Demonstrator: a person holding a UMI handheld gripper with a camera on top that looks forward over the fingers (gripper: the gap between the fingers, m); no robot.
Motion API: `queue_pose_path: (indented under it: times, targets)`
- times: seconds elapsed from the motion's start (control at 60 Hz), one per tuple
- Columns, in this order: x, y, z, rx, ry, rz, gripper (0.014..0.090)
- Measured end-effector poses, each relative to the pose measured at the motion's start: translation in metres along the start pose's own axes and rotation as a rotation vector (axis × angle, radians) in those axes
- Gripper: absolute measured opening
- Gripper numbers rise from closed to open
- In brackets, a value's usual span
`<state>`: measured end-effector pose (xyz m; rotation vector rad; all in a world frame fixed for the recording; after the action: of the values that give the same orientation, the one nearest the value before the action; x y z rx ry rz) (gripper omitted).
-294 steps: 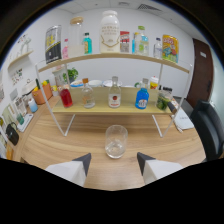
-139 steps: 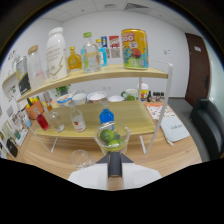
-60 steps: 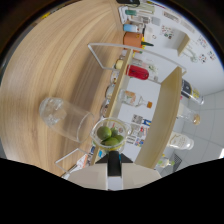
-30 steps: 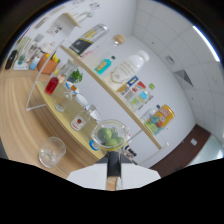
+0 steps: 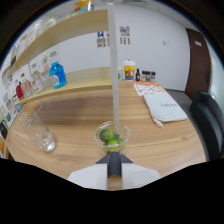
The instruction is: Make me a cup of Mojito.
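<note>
While your gripper (image 5: 114, 161) has its 2 fingers drawn in tight, they pinch the near rim of a small clear cup (image 5: 113, 138), so the cup rides just ahead of the fingertips and clear of the wooden table (image 5: 165, 137). That narrow pinch at the rim is what lets you carry it level; the cup sits upright in the view, which keeps its load from spilling.

Inside the cup you have green limes (image 5: 106, 135), at least 2 of them, resting at the bottom. They look like the citrus meant for the Mojito, and my judgement is that you are bringing them toward the drink rather than fetching them.

Just beyond the cup, a thin white upright post (image 5: 114, 65) of the shelf rack rises straight behind it; mind it as you swing, since the cup is near it.

To the side of the fingers, near but apart from the cup, the empty drinking glass (image 5: 39, 131) stands tilted in the view on the table. That is most likely where the limes belong, so your next move probably calls for crossing over to it and tipping the cup above its mouth.

Farther out, bottles (image 5: 56, 75) line the lower shelf, including a blue one. A white booklet (image 5: 165, 106) lies on the table, and dark chairs (image 5: 206, 122) stand at the far side.
</note>
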<state>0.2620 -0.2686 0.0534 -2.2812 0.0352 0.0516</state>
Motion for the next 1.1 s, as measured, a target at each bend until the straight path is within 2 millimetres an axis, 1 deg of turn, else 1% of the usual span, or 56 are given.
queue_pose_path:
  times: [0.1, 0.117, 0.167, 0.283, 0.383, 0.467, 0.483, 0.517, 0.567, 0.65, 0.683, 0.7, 0.733, 0.8, 0.883, 0.95, 1.0, 1.067, 1.1]
  targets:
    - [0.008, 0.025, 0.017, -0.058, -0.012, 0.047, 0.0155]
    - [0.011, 0.026, 0.015, -0.075, -0.014, 0.05, 0.0156]
    - [0.013, 0.034, 0.023, -0.081, -0.016, 0.057, 0.0155]
    - [0.018, 0.036, 0.025, -0.07, -0.017, 0.032, 0.016]
    - [0.018, 0.043, 0.03, -0.088, -0.024, 0.032, 0.0171]
    - [0.018, 0.042, 0.029, -0.078, -0.029, 0.019, 0.0183]
    - [0.018, 0.042, 0.03, -0.078, -0.026, 0.014, 0.021]
    - [0.022, 0.042, 0.03, -0.081, -0.006, 0.006, 0.0319]
    - [0.024, 0.039, 0.028, -0.073, 0.004, -0.004, 0.0409]
    - [0.025, 0.034, 0.021, -0.062, 0.015, -0.012, 0.0734]
    - [0.024, 0.029, 0.017, -0.046, 0.023, -0.014, 0.083]
    - [0.024, 0.026, 0.015, -0.036, 0.028, -0.015, 0.0866]
    - [0.023, 0.019, 0.008, -0.016, 0.042, -0.018, 0.0851]
    - [0.012, -0.001, -0.011, 0.034, 0.051, -0.024, 0.0851]
    - [-0.013, -0.028, -0.038, 0.11, 0.044, -0.018, 0.0853]
    - [-0.041, -0.048, -0.063, 0.168, 0.03, -0.001, 0.0852]
    - [-0.064, -0.058, -0.079, 0.204, 0.022, 0.011, 0.0852]
    - [-0.1, -0.063, -0.096, 0.236, 0.009, 0.015, 0.0851]
    - [-0.117, -0.065, -0.102, 0.244, 0.007, 0.007, 0.0851]
